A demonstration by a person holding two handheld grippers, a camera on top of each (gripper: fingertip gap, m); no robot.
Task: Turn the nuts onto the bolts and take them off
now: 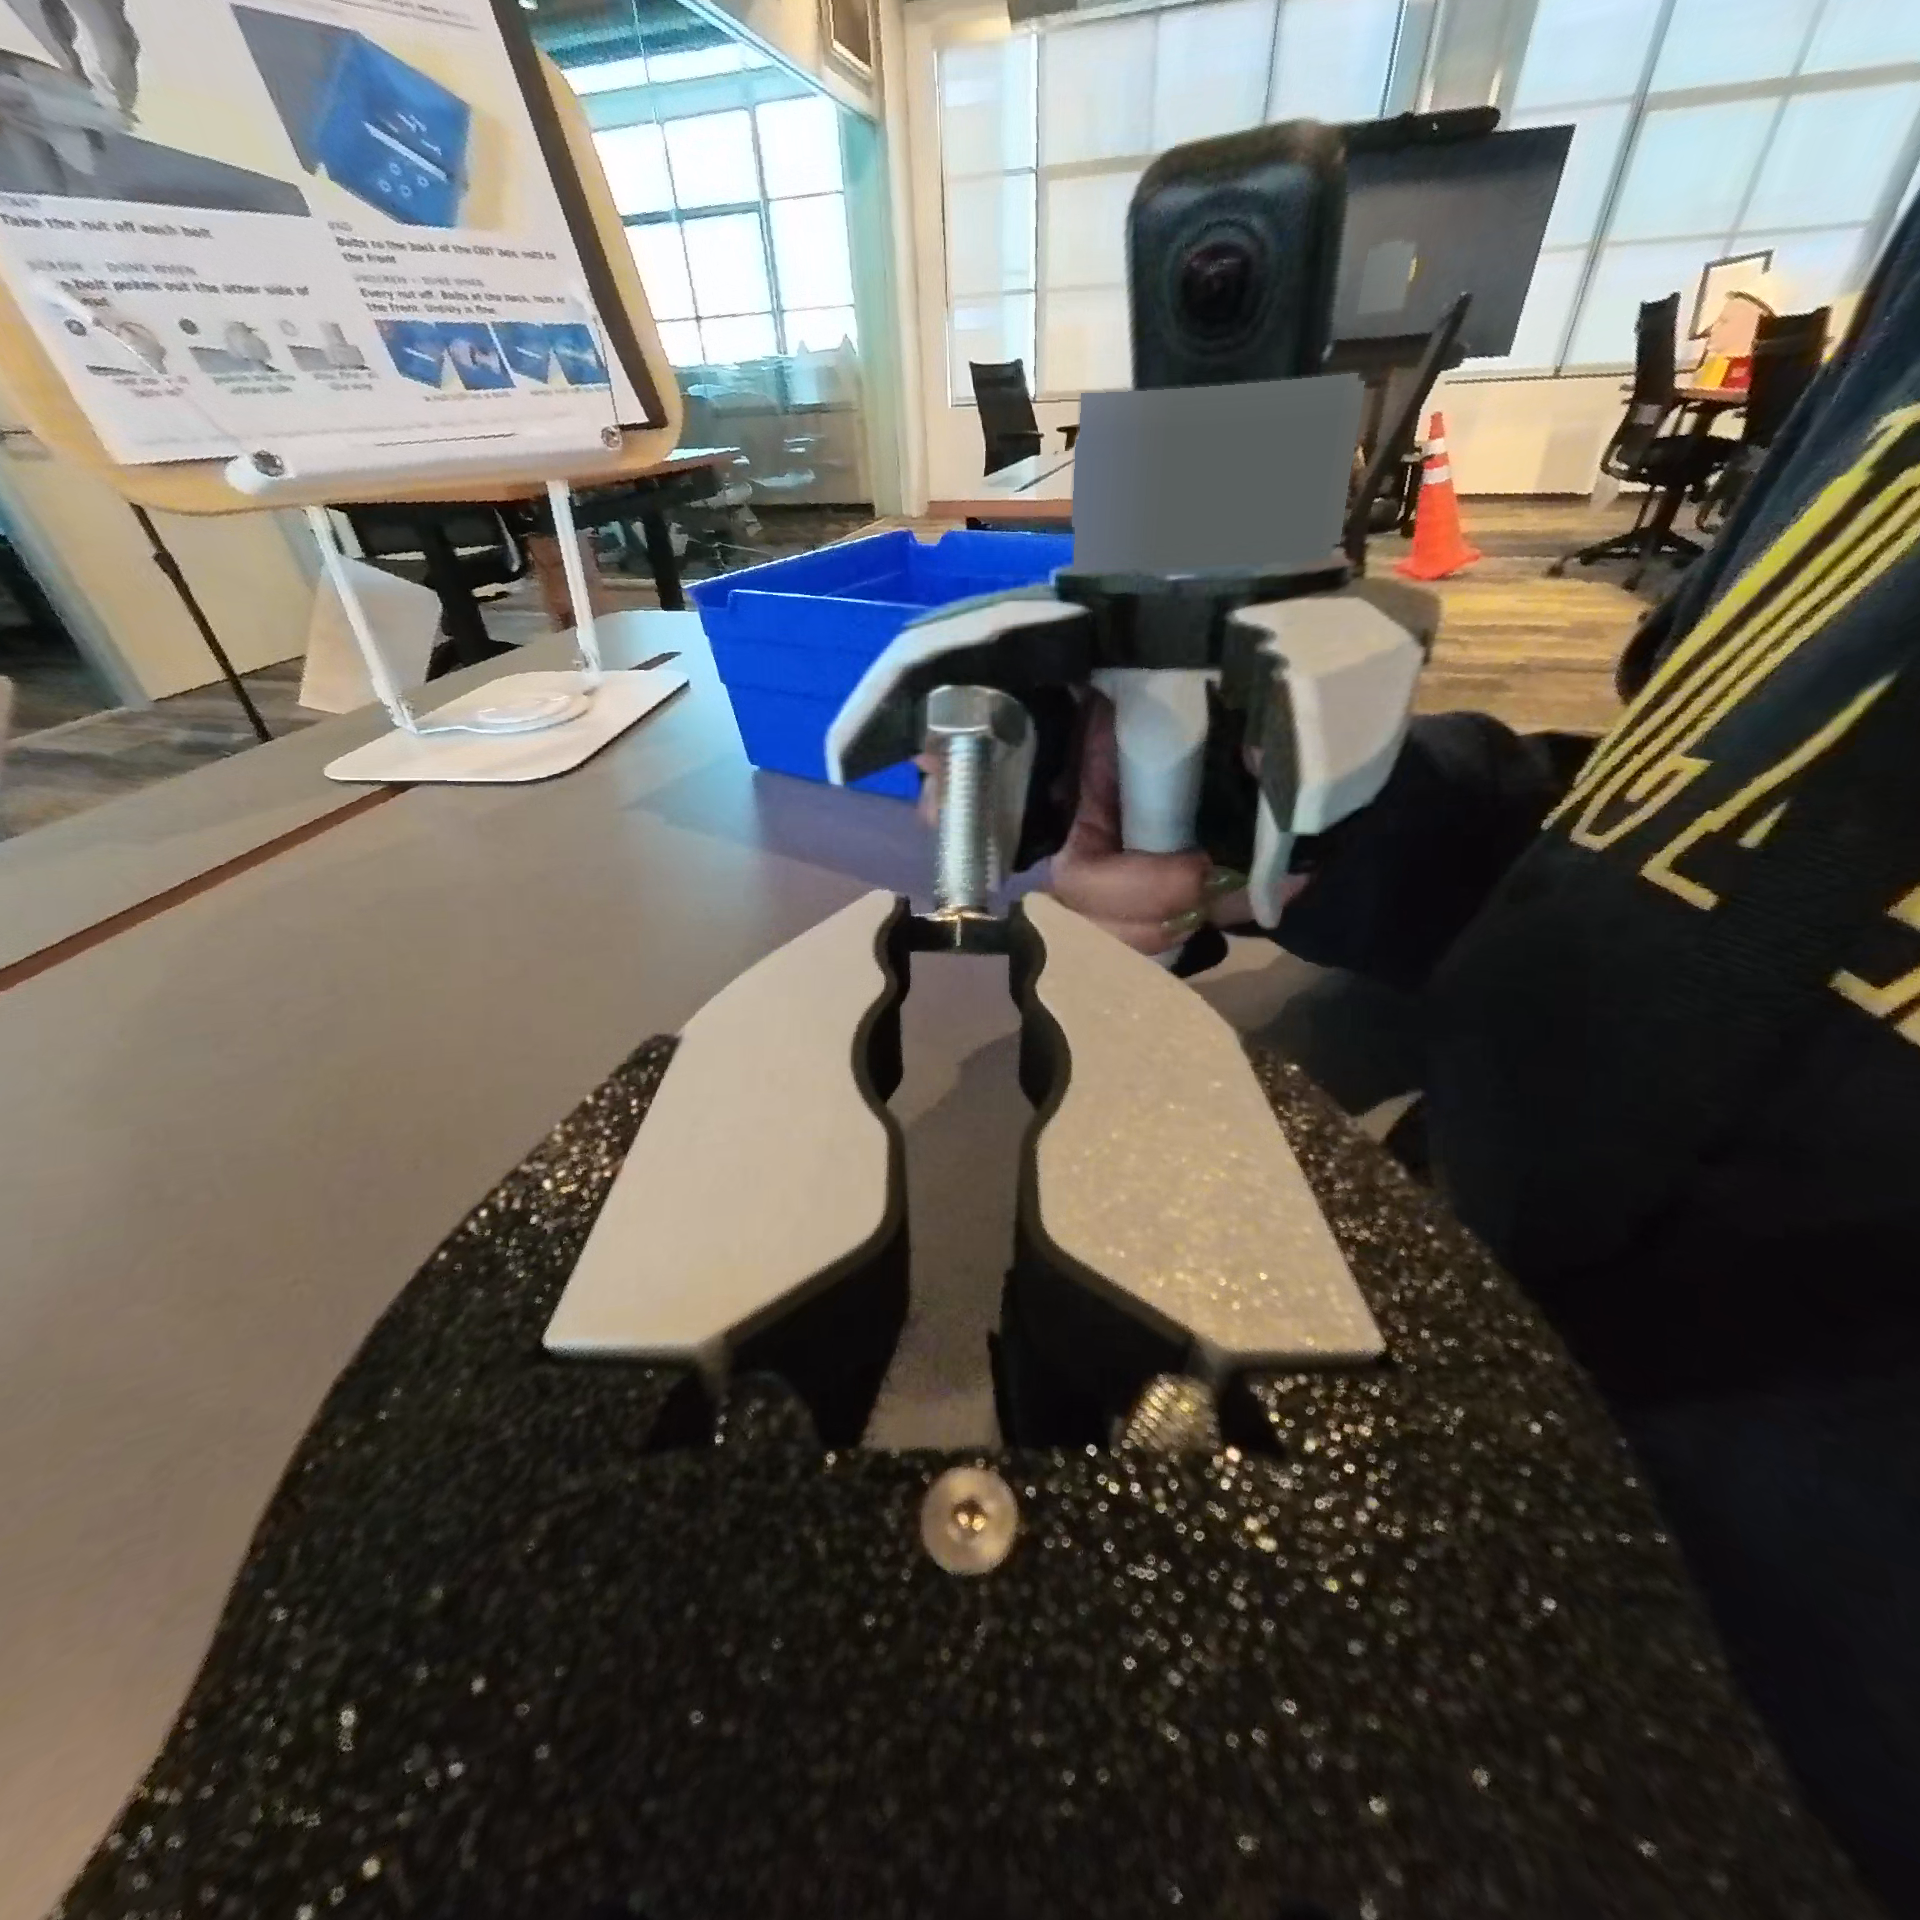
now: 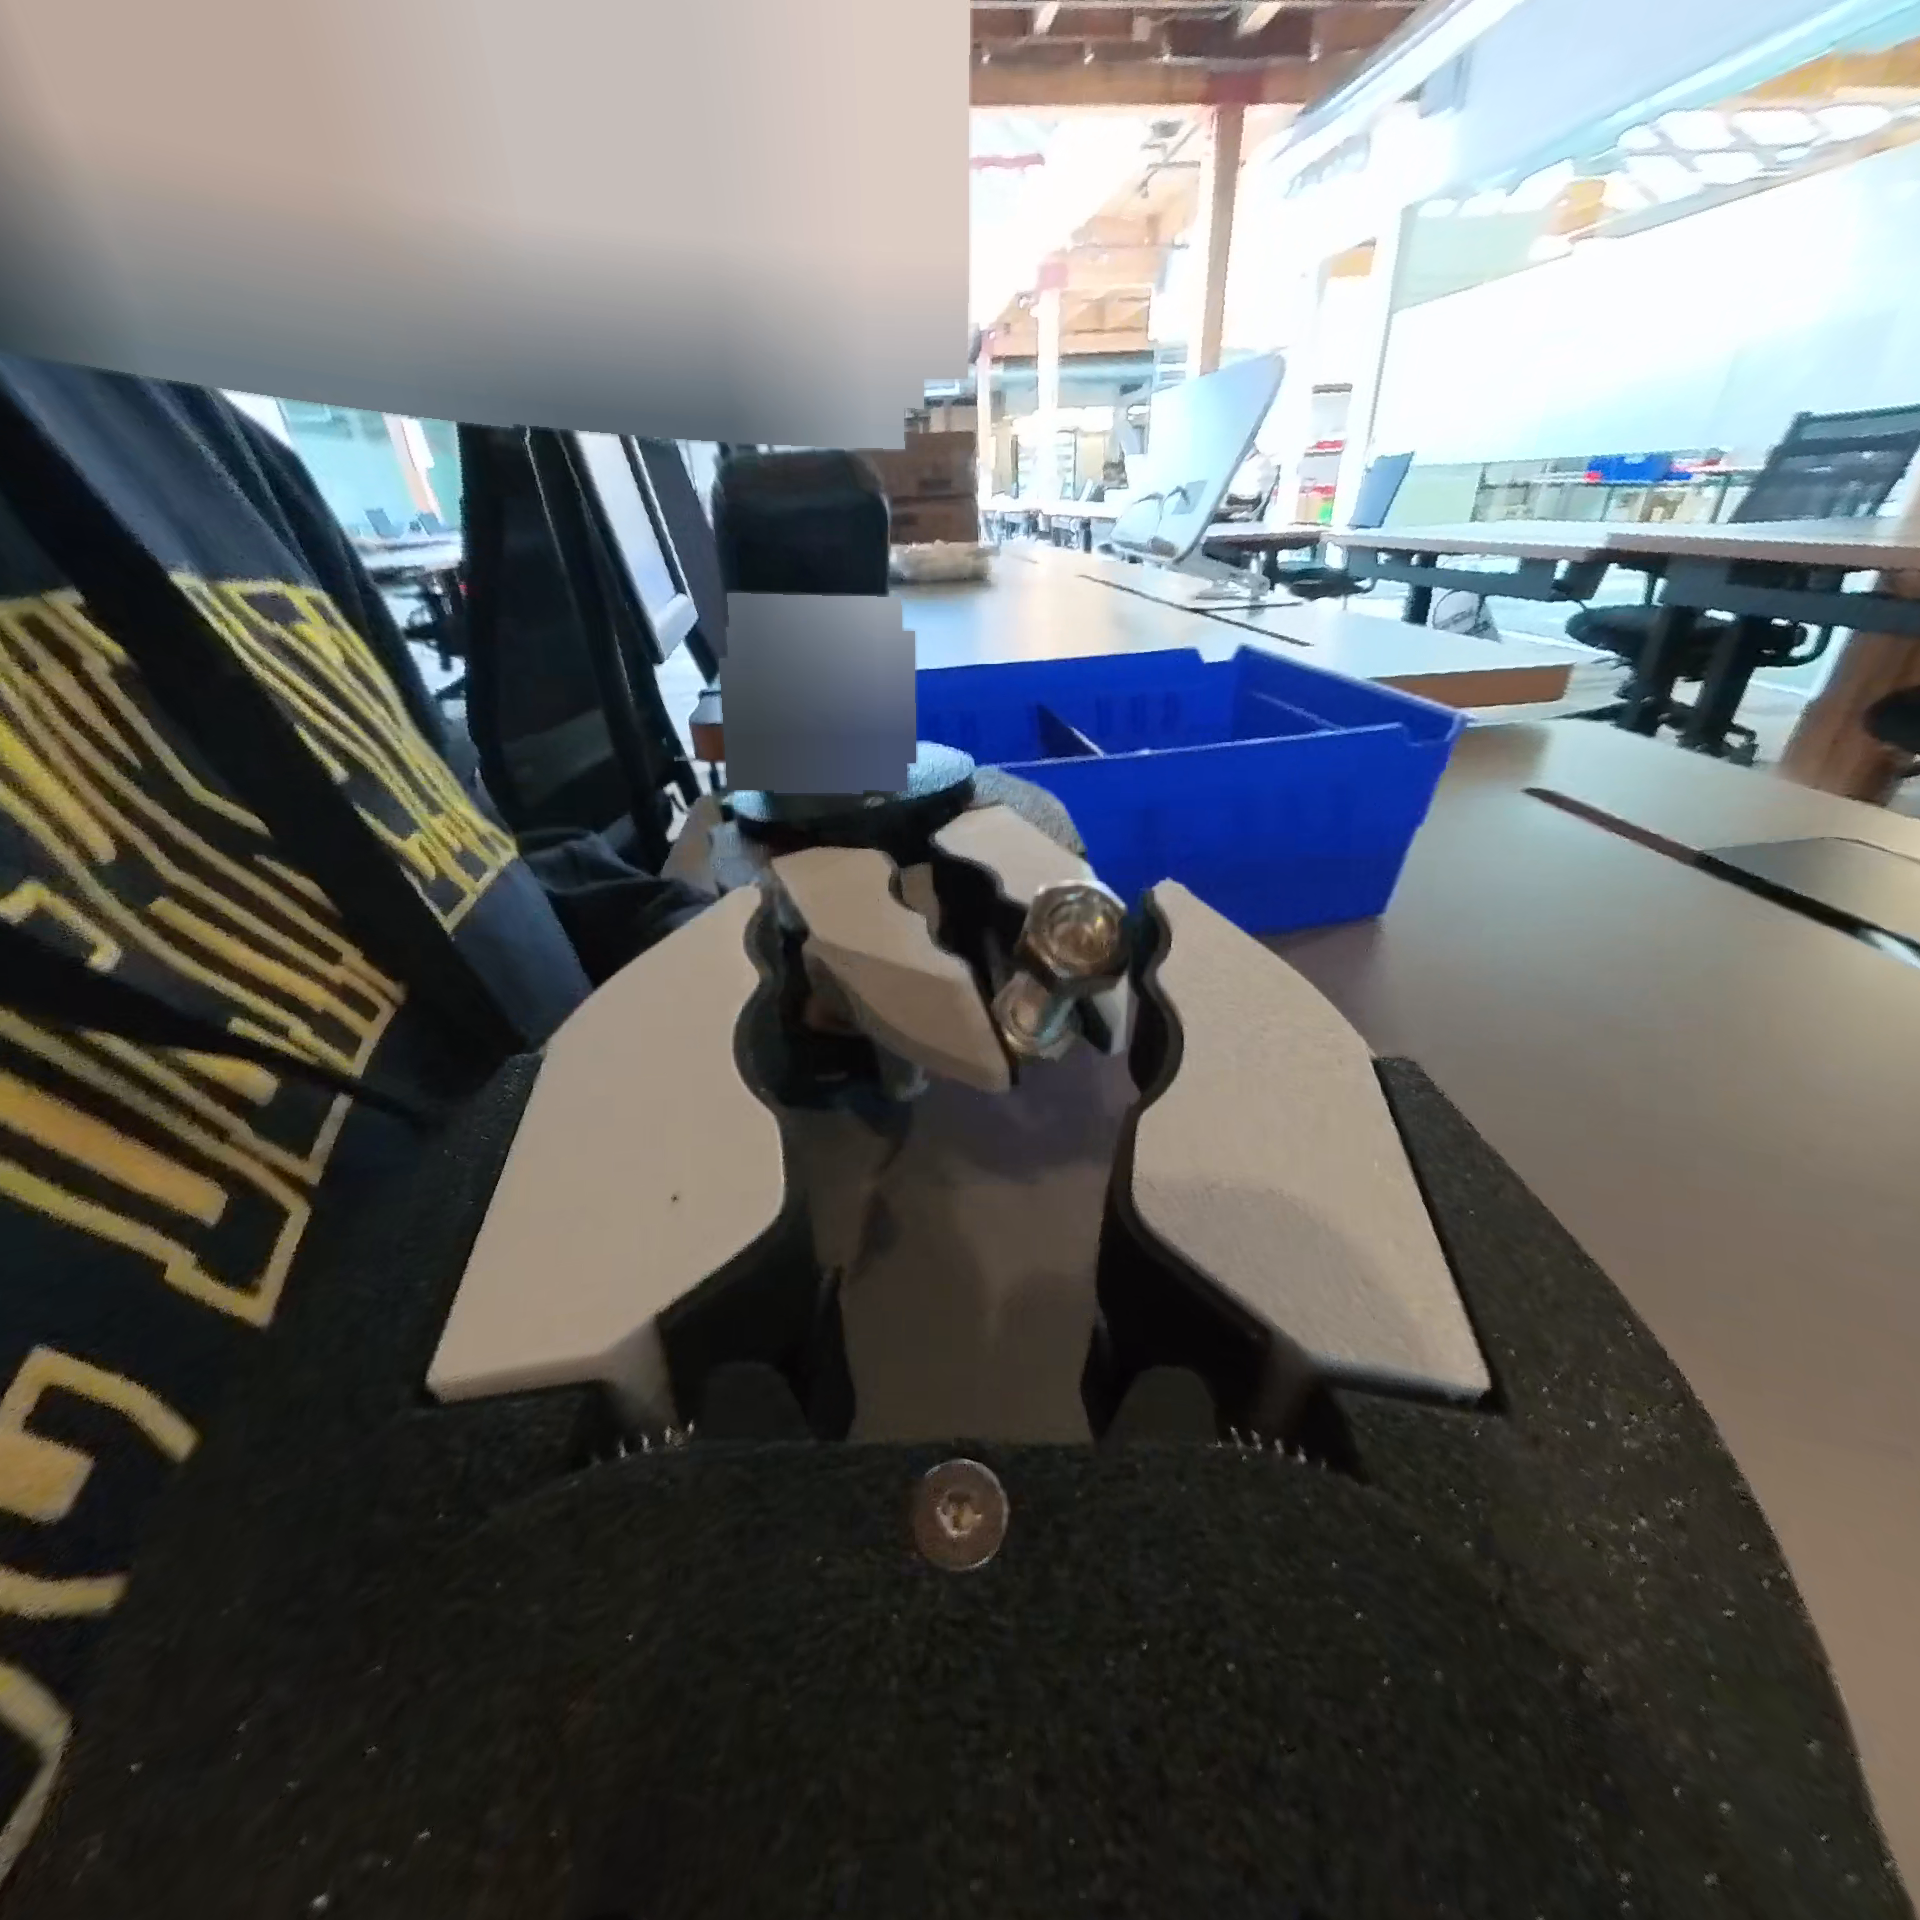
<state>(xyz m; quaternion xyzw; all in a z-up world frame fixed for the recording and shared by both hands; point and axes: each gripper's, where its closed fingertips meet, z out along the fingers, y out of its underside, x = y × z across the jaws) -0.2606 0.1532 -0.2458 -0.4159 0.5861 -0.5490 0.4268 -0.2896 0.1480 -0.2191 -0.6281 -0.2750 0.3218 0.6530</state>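
Observation:
In the left wrist view my left gripper [image 1: 958, 930] is shut on a silver nut [image 1: 958, 938] at its fingertips. A silver bolt [image 1: 966, 810] stands upright out of the nut, head up. My right gripper [image 1: 1060, 831] faces it from beyond, jaws wide apart, one finger [image 1: 914, 675] beside the bolt head. In the right wrist view my right gripper [image 2: 951, 914] is open. The bolt head [image 2: 1070, 925] sits close to its right finger [image 2: 1247, 1091], with the nut [image 2: 1023, 1023] below in the left gripper [image 2: 1023, 1034].
A blue divided bin [image 1: 810, 665] stands on the grey table [image 1: 416, 987] just behind the grippers; it also shows in the right wrist view [image 2: 1195, 831]. An instruction board on a white stand [image 1: 312, 260] is at the back left. A person's dark sleeve [image 1: 1714, 831] fills the right. Less than 4 cm separates the two grippers' tips.

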